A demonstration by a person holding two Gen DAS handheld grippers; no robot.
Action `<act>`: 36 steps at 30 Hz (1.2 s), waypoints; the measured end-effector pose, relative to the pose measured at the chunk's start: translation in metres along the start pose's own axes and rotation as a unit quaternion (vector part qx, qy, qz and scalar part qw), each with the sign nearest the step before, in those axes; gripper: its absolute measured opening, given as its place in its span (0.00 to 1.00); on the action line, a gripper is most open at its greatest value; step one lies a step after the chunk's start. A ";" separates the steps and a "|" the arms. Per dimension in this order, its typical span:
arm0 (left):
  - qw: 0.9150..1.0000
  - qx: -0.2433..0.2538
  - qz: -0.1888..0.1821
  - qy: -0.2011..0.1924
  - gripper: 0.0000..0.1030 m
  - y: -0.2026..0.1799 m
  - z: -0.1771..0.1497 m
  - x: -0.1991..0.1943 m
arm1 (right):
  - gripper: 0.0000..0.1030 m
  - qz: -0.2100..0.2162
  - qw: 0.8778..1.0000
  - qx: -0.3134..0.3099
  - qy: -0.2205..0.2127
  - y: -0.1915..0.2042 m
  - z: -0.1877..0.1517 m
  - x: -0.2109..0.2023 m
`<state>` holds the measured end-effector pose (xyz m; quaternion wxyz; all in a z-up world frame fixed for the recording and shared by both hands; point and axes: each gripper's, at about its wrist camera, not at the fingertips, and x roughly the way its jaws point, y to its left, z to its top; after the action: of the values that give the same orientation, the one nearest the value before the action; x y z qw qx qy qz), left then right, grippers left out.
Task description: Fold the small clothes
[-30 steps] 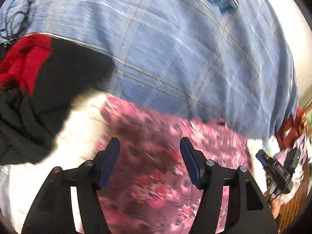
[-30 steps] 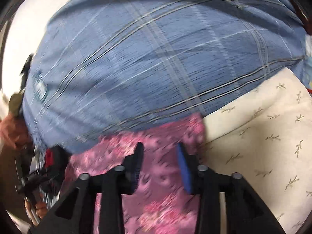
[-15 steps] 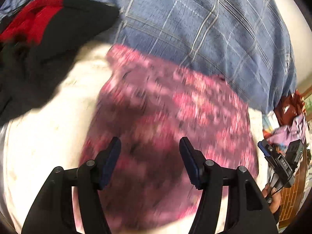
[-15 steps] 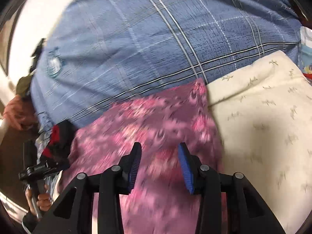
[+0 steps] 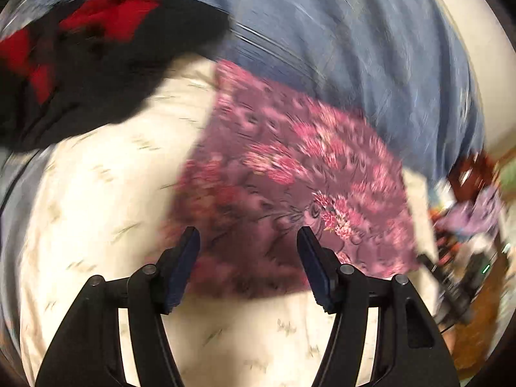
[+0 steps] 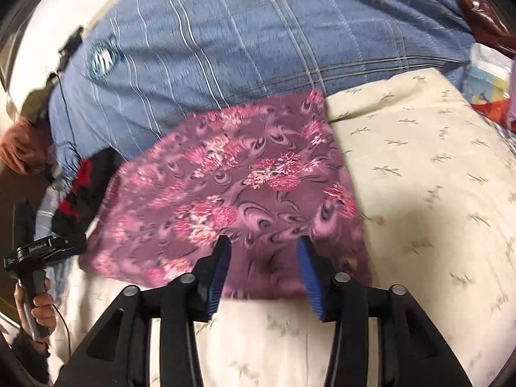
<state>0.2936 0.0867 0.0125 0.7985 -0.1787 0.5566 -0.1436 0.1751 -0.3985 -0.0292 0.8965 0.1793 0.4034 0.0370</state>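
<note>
A purple cloth with pink flowers (image 5: 290, 187) (image 6: 232, 187) lies flat on a cream sheet with small twig prints (image 5: 106, 200) (image 6: 419, 177). My left gripper (image 5: 248, 242) hovers over the cloth's near edge, open, nothing between its fingers. My right gripper (image 6: 262, 248) hangs above the near edge of the same cloth; its jaws are opening and empty. In the right wrist view the left gripper (image 6: 48, 248) shows at the far left, held by a hand (image 6: 38, 309). The left wrist view is blurred.
A blue checked blanket (image 5: 371, 58) (image 6: 242, 38) covers the bed beyond the cloth. A black and red garment (image 5: 80, 54) (image 6: 80, 187) lies beside the cloth's left side. Mixed coloured items (image 5: 477, 200) sit at the right edge, and a packet (image 6: 487, 74) at the far right.
Both grippers drew back toward the near side, so the whole flowered cloth now shows lying flat. The right gripper's jaws have widened. The left's gap looks the same.
</note>
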 end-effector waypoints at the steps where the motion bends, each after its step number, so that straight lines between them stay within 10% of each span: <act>1: 1.000 -0.022 -0.013 -0.002 0.60 0.012 -0.003 -0.009 | 0.54 0.001 1.000 0.008 -0.002 -0.002 0.000 -0.004; 9: 0.977 -0.148 -0.148 0.049 0.62 0.038 -0.048 0.009 | 0.57 0.062 0.987 0.147 0.031 -0.035 -0.032 0.005; 16: 0.958 -0.220 -0.182 0.036 0.67 0.042 -0.031 0.038 | 0.65 0.096 0.969 0.227 -0.010 -0.045 -0.027 0.016; 19: 0.962 -0.214 -0.166 0.034 0.67 0.041 -0.019 0.040 | 0.64 0.072 0.971 0.229 -0.003 -0.039 -0.021 0.018; 27: 0.964 -0.183 -0.183 0.064 0.67 0.057 -0.018 0.032 | 0.68 0.052 0.997 -0.052 0.024 0.089 -0.030 0.011; 36: 0.975 -0.133 -0.168 0.055 0.67 0.080 0.000 -0.003 | 0.71 0.030 0.936 -0.351 0.029 0.268 -0.074 0.083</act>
<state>0.2952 0.1596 -0.0207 0.7003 -0.3666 0.5754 -0.2100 0.1968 -0.1097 -0.0392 0.8888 -0.1355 0.3849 0.2085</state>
